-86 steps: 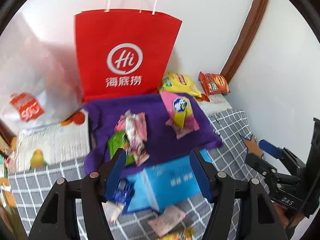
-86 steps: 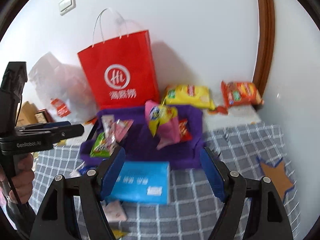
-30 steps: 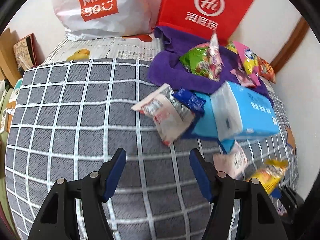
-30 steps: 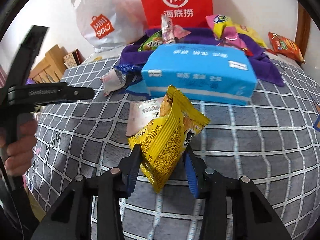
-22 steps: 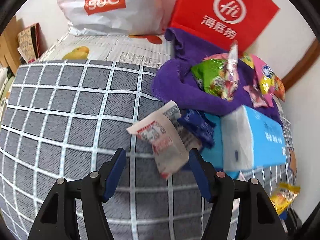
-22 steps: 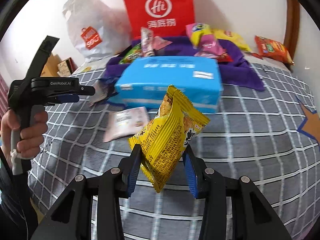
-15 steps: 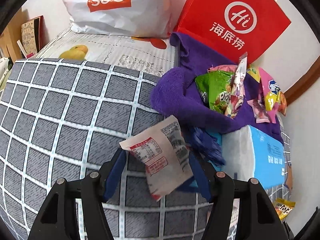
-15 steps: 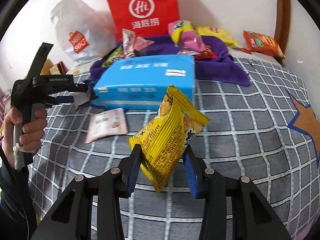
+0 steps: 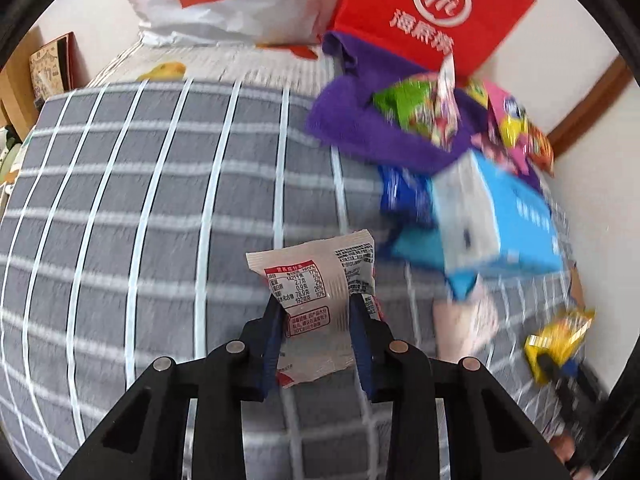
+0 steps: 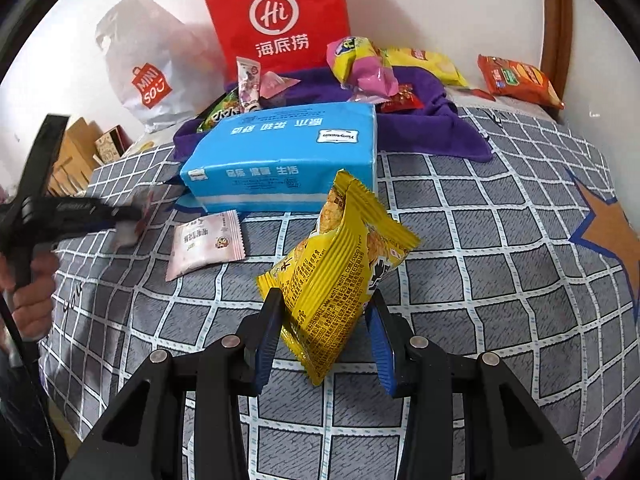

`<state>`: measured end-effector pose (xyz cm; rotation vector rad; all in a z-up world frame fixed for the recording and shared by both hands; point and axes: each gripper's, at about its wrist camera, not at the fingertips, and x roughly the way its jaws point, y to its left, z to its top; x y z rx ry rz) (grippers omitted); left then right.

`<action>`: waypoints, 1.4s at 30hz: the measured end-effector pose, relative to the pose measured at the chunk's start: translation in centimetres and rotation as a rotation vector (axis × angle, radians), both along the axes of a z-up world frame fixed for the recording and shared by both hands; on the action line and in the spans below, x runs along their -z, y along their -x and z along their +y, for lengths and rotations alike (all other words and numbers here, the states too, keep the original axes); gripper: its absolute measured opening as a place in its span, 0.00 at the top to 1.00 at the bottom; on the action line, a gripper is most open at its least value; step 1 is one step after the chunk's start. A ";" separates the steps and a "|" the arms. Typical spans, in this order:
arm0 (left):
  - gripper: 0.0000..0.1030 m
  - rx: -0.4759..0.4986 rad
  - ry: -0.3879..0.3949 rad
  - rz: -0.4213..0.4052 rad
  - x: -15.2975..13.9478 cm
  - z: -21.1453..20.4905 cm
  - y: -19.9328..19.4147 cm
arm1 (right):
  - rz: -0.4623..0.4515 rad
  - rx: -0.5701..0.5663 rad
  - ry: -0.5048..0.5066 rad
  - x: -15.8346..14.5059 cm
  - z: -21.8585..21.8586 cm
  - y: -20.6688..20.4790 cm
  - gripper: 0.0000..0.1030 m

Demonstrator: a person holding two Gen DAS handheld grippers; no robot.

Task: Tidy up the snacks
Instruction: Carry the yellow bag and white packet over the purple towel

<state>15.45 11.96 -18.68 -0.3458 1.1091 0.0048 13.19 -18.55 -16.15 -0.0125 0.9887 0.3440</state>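
Snacks: a white crinkled foil packet with a red nutrition panel [image 9: 316, 304] sits between the closing left gripper [image 9: 316, 336], lifted off the grey checked cloth [image 9: 140, 208] where it lay before; the right gripper [image 10: 324, 332] stays clamped on a yellow chip bag [image 10: 336, 276].

**Background items around the bed**

Grey checked bedspread [image 10: 480, 240] covers the bed. Red paper bag [image 10: 276, 20] upright against wall; white plastic bag [image 10: 148, 76] beside it. Purple towel [image 10: 432, 120] bunched behind blue tissue pack [image 10: 280, 156]. Cardboard boxes [image 10: 76, 152] far left.
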 end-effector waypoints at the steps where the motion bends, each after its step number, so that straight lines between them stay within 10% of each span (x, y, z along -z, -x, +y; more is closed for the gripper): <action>1: 0.71 0.009 -0.008 -0.007 0.0 -0.3 0.6 | -0.001 0.002 0.002 0.0 0.0 0.0 0.60; 16: 0.71 0.101 0.061 -0.093 -2.9 -4.0 4.7 | -0.026 0.040 -0.003 -1.6 -1.2 1.5 0.60; 42: 0.71 0.224 0.043 -0.217 -11.7 -9.1 0.2 | -0.142 0.078 0.023 -10.5 -1.4 -4.1 0.60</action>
